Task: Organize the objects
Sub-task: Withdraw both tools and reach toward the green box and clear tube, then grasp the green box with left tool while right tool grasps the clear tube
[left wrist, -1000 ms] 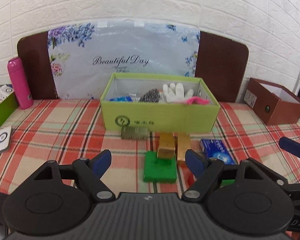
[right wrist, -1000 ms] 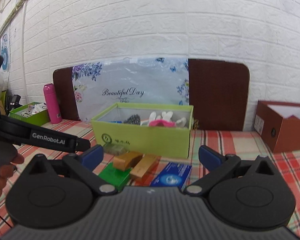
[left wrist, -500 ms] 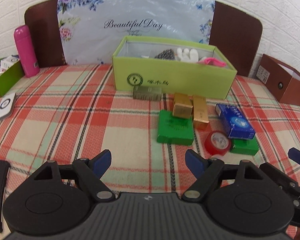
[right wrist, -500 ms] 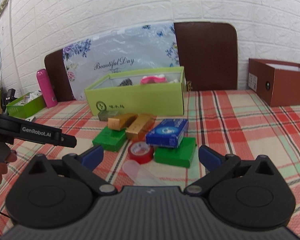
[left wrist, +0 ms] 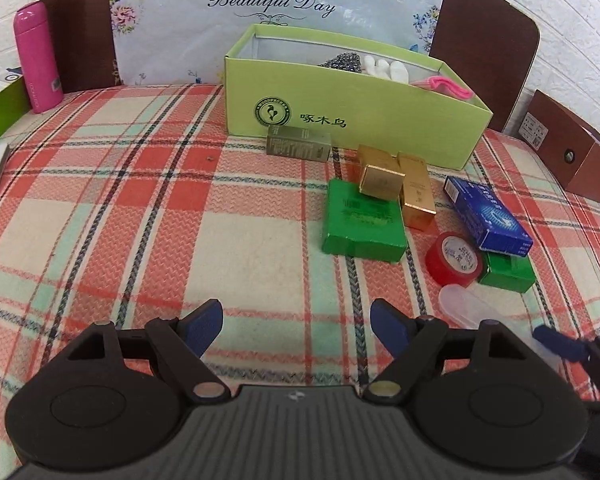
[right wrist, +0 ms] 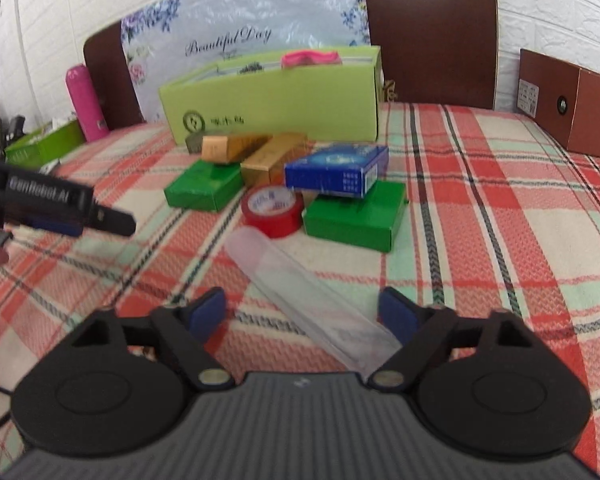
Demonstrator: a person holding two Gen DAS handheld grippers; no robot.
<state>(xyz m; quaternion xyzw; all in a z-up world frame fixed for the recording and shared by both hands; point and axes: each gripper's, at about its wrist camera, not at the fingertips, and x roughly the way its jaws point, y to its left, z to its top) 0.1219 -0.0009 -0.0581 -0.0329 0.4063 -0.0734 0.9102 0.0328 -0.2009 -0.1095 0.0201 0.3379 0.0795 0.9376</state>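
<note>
Clear case (right wrist: 312, 300) lies between right claw (right wrist: 300, 314) pads (untouched).

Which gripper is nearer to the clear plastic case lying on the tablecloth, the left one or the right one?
Right. The clear plastic case lies between the open fingers of the right gripper, which have just been closing. The left gripper hovers beside it over bare tablecloth, open and empty.

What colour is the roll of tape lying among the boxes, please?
Red, with a white label inside; the roll of tape shows best from the right wrist.
</note>
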